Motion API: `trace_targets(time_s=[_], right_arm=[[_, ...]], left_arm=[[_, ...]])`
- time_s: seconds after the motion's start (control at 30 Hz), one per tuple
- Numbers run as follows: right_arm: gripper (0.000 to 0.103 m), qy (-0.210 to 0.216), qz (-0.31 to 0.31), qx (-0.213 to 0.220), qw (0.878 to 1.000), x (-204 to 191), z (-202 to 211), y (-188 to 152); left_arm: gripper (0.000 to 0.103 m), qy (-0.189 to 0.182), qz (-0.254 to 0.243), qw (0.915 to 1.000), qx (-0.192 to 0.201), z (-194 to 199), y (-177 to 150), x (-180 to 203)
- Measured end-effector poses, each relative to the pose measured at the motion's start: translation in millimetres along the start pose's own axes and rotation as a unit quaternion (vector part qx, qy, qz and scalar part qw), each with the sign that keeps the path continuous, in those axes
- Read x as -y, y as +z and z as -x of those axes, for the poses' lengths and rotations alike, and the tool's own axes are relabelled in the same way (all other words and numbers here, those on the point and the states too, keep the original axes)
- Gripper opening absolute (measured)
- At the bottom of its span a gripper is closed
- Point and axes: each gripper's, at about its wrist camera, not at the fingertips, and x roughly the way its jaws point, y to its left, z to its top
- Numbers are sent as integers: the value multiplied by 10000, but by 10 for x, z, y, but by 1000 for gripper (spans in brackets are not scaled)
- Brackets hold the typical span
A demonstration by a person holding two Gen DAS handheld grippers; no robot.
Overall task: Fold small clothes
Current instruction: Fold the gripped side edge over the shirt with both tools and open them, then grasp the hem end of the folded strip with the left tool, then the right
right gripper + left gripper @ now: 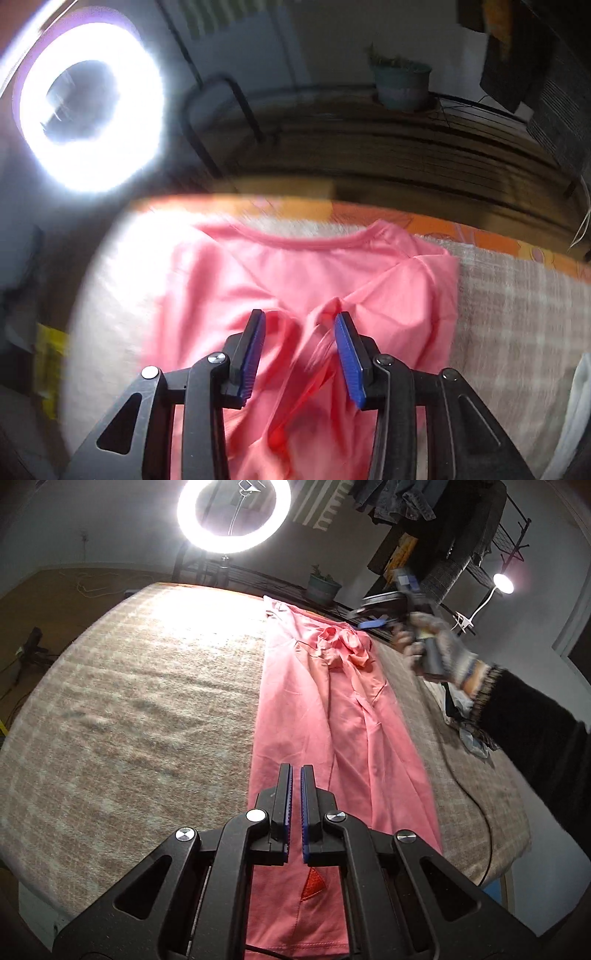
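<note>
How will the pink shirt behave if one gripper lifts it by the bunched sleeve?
Probably floppy: the pink shirt lies in soft creases, with its sleeve crumpled into a lump. It looks thin and light, so it would likely drape and trail rather than hold shape. The fuzzy blanket beneath may drag on it.
</note>
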Motion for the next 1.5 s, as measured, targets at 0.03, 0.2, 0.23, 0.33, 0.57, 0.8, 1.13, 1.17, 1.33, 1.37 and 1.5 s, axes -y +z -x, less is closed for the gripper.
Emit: trace_targets(time_s=[0.03,0.2,0.23,0.33,0.57,0.8,1.13,1.17,1.33,1.37,1.5], right_arm=[[40,37,-84,138,9999,35,150,-38],[40,105,-204,308,9993,118,951,-595],[40,133,-244,316,9991,135,1109,-773],[41,368,-398,206,9983,81,1473,-1415],[43,837,-659,-284,9939,-121,1752,-2996],[45,1289,-941,-606,9853,-360,1652,-3977],[44,1357,-809,-736,9847,-501,1497,-4271],[44,1370,-818,-729,9845,-489,1496,-4271],[39,1306,-631,-759,9865,-465,1558,-4354],[39,1332,-636,-769,9861,-468,1557,-4357],[28,1371,-604,-745,9859,-526,1527,-4336]], left_arm=[[0,-7,-16,10000,-25,6,-8,-4],[11,47,-131,9999,-71,75,-79,-18],[21,82,-126,9999,-55,98,-97,-28],[24,-35,-73,10000,-22,174,-148,-48],[24,-792,-422,9946,-530,74,-415,401],[24,-523,-1360,9829,-1127,-362,-724,940],[0,71,-1782,9752,-1311,-683,-920,943],[0,50,-1770,9756,-1296,-663,-927,949],[0,-226,-1556,9809,-1148,-390,-974,979],[0,-166,-1607,9804,-1131,-383,-1006,974],[0,-183,-1298,9832,-1269,-462,-1021,875]])
